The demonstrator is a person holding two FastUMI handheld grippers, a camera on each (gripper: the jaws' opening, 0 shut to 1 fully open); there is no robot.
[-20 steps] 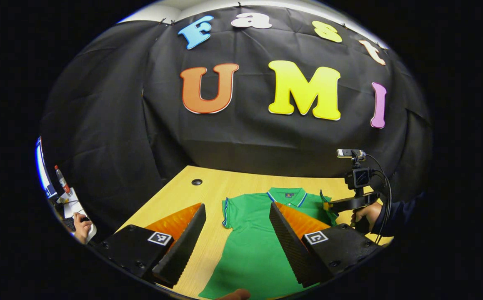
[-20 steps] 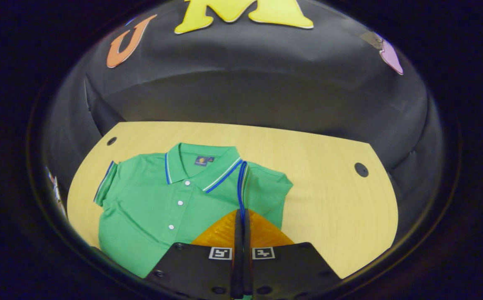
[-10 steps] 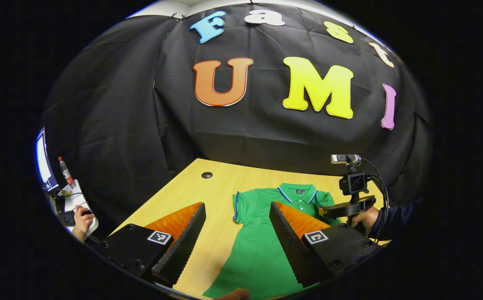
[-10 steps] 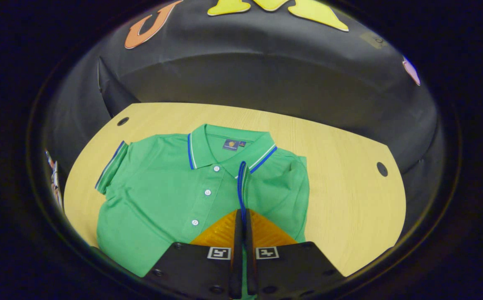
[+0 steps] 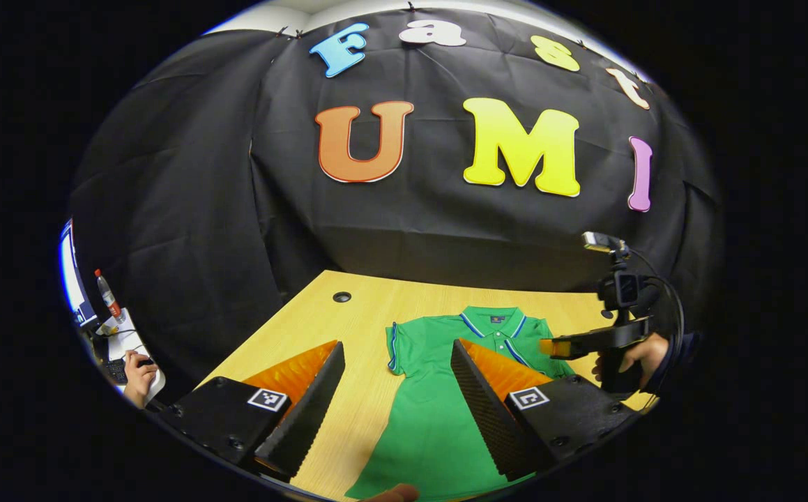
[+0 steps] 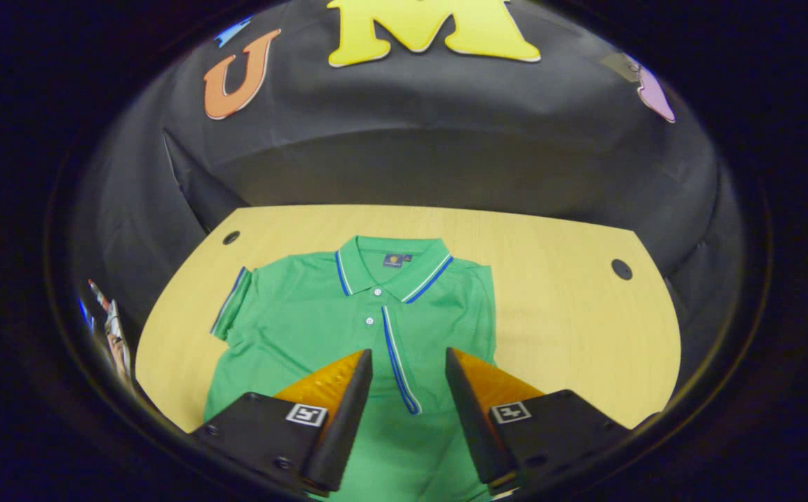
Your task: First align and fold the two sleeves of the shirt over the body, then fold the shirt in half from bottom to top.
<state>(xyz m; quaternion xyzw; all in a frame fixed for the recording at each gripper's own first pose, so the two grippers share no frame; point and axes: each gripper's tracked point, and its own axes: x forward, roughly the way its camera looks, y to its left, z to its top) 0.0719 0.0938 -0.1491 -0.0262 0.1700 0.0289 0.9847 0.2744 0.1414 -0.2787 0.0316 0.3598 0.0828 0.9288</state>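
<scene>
A green polo shirt [image 6: 306,328] lies flat on the wooden worktop [image 6: 571,314], collar toward the far edge by the booth's black wall, hem toward the near edge. The collar [image 6: 393,268] has blue and white trim, and a small dark neck label [image 6: 394,261] sits inside it; its writing is too small to read. White buttons run down the placket.

In the right gripper view, one sleeve [image 6: 398,362] lies folded across the chest, its blue-and-white cuff running down the body from below the placket. The other sleeve [image 6: 231,312] lies spread out toward the worktop's side edge, near a round cable hole [image 6: 231,238]. A second hole [image 6: 621,268] lies near the opposite far corner.

The right claw [image 6: 407,390] hangs over the folded sleeve with its fingers well apart, gripping nothing. In the left gripper view it shows at the far side of the shirt, held by a hand [image 5: 644,352].

The left claw [image 5: 397,390] hangs wide open above the near part of the shirt, also holding nothing. Each finger block carries a square black-and-white marker [image 5: 267,399], a pattern rather than writing.
</scene>
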